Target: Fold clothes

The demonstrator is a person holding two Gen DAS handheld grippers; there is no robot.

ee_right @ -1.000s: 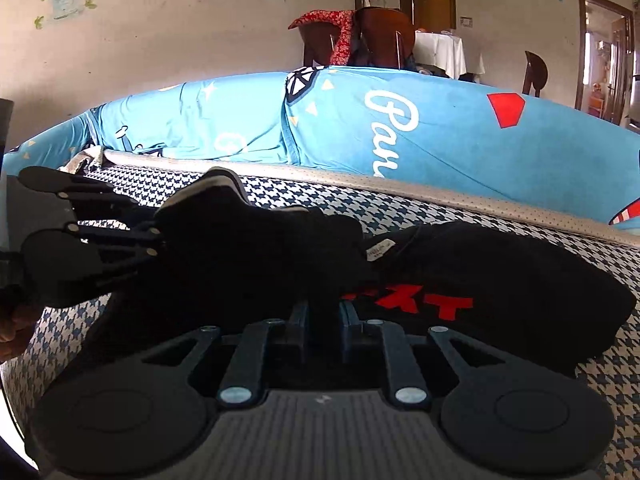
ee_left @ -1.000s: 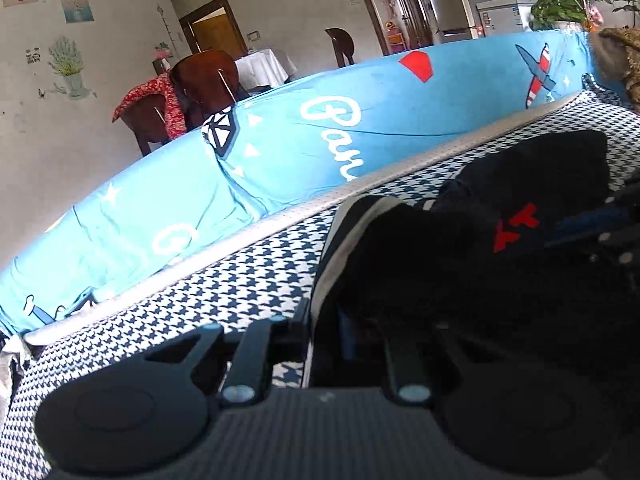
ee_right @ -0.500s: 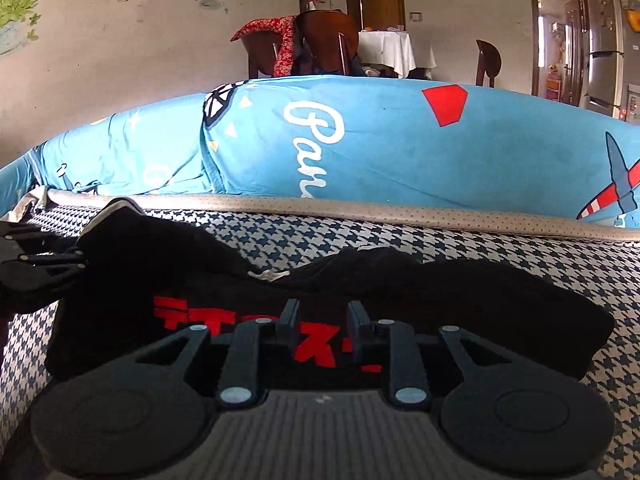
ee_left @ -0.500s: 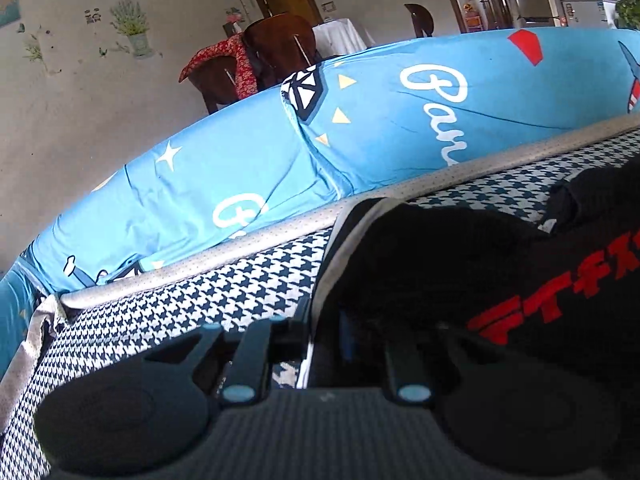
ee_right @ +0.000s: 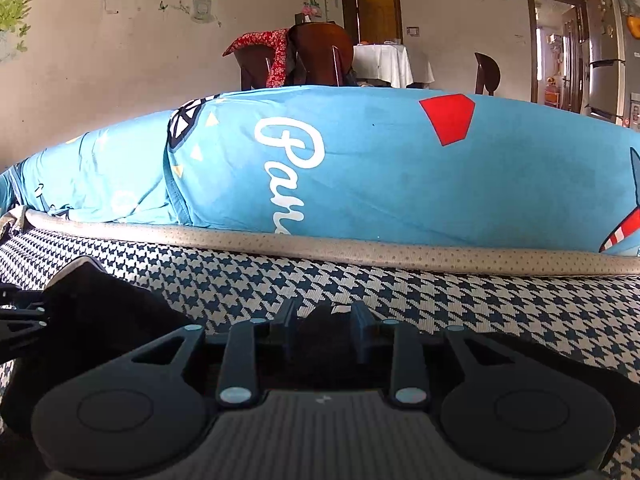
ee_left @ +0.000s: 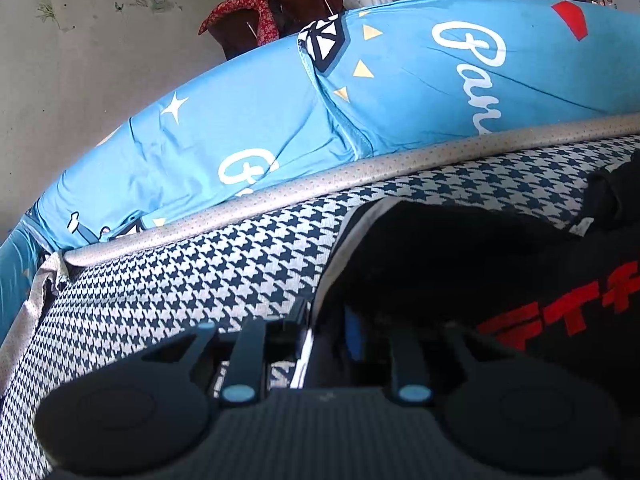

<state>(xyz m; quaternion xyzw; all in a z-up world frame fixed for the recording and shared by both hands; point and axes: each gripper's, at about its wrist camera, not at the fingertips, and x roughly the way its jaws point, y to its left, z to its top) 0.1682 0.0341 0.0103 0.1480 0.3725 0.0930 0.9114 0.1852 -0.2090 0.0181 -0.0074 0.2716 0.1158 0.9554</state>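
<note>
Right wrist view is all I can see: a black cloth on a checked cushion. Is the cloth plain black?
Observer: No. The left wrist view shows red lettering on the black shirt.
Operator: Anything else on it?
Observer: A white band runs along the edge nearest the left gripper.
Operator: Does that gripper hold it?
Observer: Yes, its fingers are closed on that edge, low over the checked cushion.

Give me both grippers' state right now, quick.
Left gripper: shut on the black garment.
Right gripper: shut on a fold of the same black garment.
</note>
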